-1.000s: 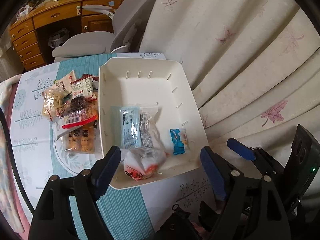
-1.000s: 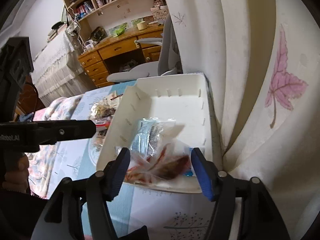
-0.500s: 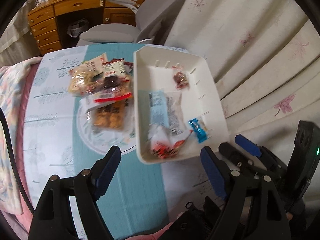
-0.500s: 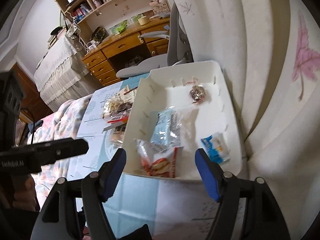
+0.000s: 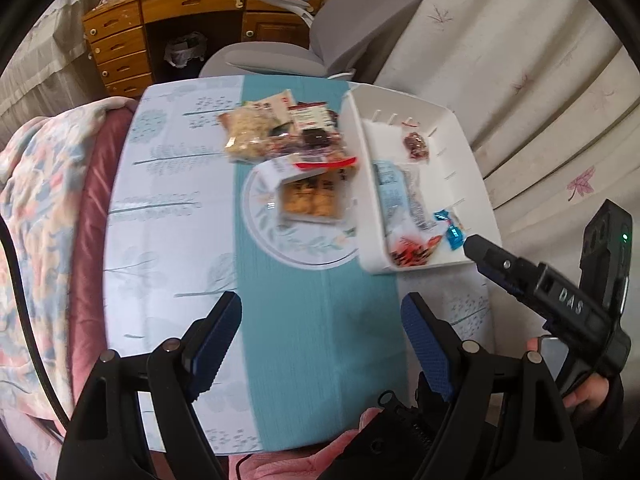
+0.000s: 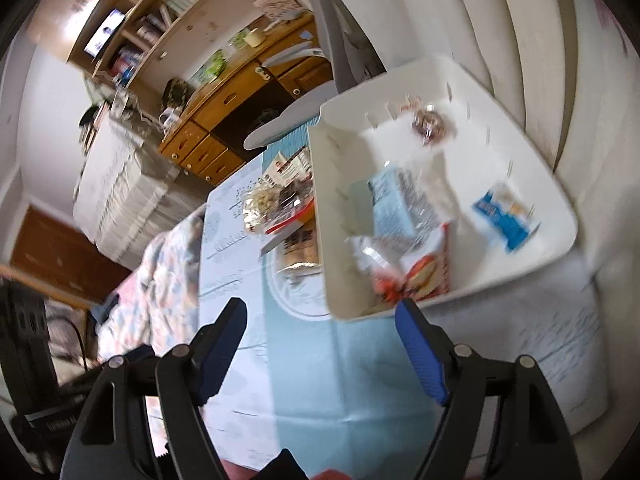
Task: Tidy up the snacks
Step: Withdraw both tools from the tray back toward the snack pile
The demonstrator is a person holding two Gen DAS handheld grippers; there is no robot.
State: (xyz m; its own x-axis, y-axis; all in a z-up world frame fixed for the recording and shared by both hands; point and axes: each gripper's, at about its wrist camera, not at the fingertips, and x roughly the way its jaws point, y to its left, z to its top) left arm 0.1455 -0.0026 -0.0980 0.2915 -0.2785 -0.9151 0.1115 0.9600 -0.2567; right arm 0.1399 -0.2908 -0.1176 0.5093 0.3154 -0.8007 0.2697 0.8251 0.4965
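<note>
Pale blue patterned cloth with a teal centre stripe [image 5: 312,320] covers the table; a wooden desk with drawers [image 5: 192,12] and a grey chair [image 5: 280,60] stand behind it at twelve o'clock, cream curtains [image 5: 520,80] at two o'clock.

At nine o'clock a floral quilt [image 5: 36,220] lies beside the table. Near centre, a loose pile of clear-wrapped snack packets [image 5: 292,148] lies on the cloth, just beside the left wall of the white plastic slotted bin [image 5: 476,184]. Inside the bin lie a light blue packet [image 5: 390,196], a red-and-white crinkly pouch [image 5: 412,250], a small blue wrapped sweet [image 5: 450,226] and a dark red wrapped sweet [image 5: 416,146].

The left gripper [image 5: 322,336] hovers over bare cloth at six o'clock, jaws spread wide, holding nothing. The right gripper [image 6: 320,344] is likewise agape and empty near the bin's front rim.

These packets are probably light, soft and slippery; the cracker pack [image 5: 312,198] may crush, so pinching a sealed edge seems safest.
</note>
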